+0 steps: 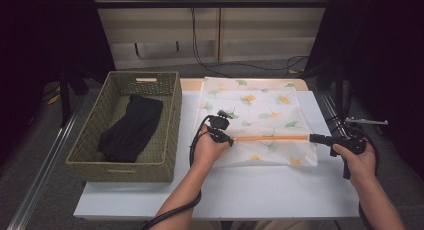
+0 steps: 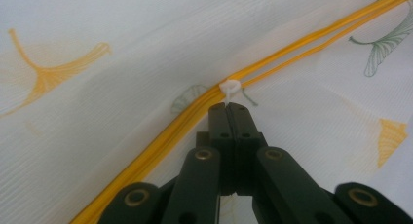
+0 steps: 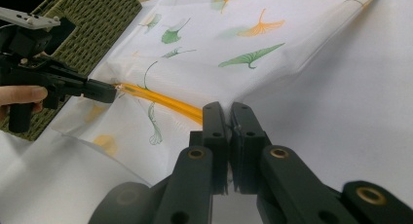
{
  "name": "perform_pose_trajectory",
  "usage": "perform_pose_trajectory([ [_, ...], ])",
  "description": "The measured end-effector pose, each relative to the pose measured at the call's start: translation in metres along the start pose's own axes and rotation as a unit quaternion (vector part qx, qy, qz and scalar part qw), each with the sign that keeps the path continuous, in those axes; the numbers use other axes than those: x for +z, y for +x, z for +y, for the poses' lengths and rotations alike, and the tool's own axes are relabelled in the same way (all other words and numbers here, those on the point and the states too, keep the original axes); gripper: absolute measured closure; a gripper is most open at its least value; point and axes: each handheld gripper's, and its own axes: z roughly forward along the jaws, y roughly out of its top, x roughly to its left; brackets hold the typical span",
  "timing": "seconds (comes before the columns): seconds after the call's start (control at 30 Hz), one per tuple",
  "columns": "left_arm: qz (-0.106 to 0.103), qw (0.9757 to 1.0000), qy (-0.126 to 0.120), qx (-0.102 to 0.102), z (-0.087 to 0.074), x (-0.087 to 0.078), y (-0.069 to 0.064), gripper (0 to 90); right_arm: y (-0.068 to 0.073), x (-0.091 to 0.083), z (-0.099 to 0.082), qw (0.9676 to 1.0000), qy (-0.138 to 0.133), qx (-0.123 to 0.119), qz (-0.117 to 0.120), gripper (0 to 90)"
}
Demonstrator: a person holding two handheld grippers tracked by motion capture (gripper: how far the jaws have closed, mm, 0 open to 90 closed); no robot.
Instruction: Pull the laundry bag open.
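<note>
Left hand-held gripper: black jaws fully closed, pinching the small white zipper pull at the left end of the orange zipper. Right hand-held gripper: jaws pressed together on the bag's right edge at the zipper's other end; the exact bite is probably thin fabric, though the jaws hide it. Mesh bag: flat, rectangular, translucent white weave printed with green and orange ginkgo leaves, lying on the white surface. Beside it on the left stands a rectangular woven wicker basket containing a folded black cloth.
</note>
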Motion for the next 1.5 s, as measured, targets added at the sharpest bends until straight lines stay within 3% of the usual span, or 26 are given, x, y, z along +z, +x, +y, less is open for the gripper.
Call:
perform_pose_trajectory([
  [0.07,0.001,0.9999,0.008,0.009,0.000,-0.002,0.002,90.0,-0.001,-0.001,0.000,1.0000,-0.002,0.001,-0.002,86.9],
  [0.13,0.000,1.0000,0.002,-0.001,-0.001,-0.002,0.003,90.0,-0.001,-0.001,0.000,1.0000,-0.001,0.001,-0.001,86.9],
  [0.3,0.002,1.0000,0.000,-0.005,-0.002,-0.001,0.002,90.0,-0.001,0.001,0.000,1.0000,-0.002,-0.001,-0.001,86.9],
  [0.37,0.001,0.9999,0.009,0.006,-0.001,-0.003,0.004,90.0,-0.001,0.000,0.000,1.0000,-0.001,0.000,0.000,86.9],
  [0.4,0.001,1.0000,0.002,-0.002,-0.001,-0.002,0.002,90.0,-0.001,0.000,0.000,1.0000,0.000,0.000,0.000,86.9],
  [0.6,0.007,0.9999,0.011,0.009,0.000,-0.006,0.005,90.0,-0.002,0.000,-0.001,1.0000,0.001,0.001,-0.002,86.9],
  [0.7,0.002,1.0000,0.002,-0.009,-0.002,-0.005,0.006,90.0,-0.003,0.000,-0.001,1.0000,0.000,0.004,-0.002,86.9],
  [0.77,0.008,0.9999,0.009,0.001,-0.002,-0.006,0.007,90.0,-0.004,-0.001,-0.001,1.0000,-0.001,0.005,-0.001,87.0],
  [0.83,0.008,0.9999,0.007,-0.006,-0.002,-0.007,0.008,90.0,-0.003,0.000,-0.001,1.0000,-0.001,0.006,-0.002,86.9],
  [0.97,0.008,0.9999,0.010,-0.001,-0.003,-0.008,0.011,90.0,-0.003,-0.001,-0.001,1.0000,-0.001,0.004,-0.002,87.0],
  [1.07,0.005,0.9999,0.002,-0.014,-0.003,-0.008,0.010,90.0,-0.003,-0.001,-0.001,1.0000,-0.001,0.006,-0.002,86.9],
  [1.13,0.006,0.9999,0.009,-0.005,-0.003,-0.009,0.011,90.0,-0.003,-0.001,-0.001,1.0000,-0.001,0.006,-0.002,86.9],
  [1.2,0.004,0.9999,-0.001,-0.014,-0.003,-0.009,0.011,90.0,-0.003,-0.001,-0.001,1.0000,-0.001,0.005,-0.001,86.9],
  [1.5,0.003,0.9999,0.009,-0.005,-0.003,-0.012,0.012,90.0,-0.004,-0.001,-0.001,1.0000,-0.001,0.006,-0.003,86.9],
])
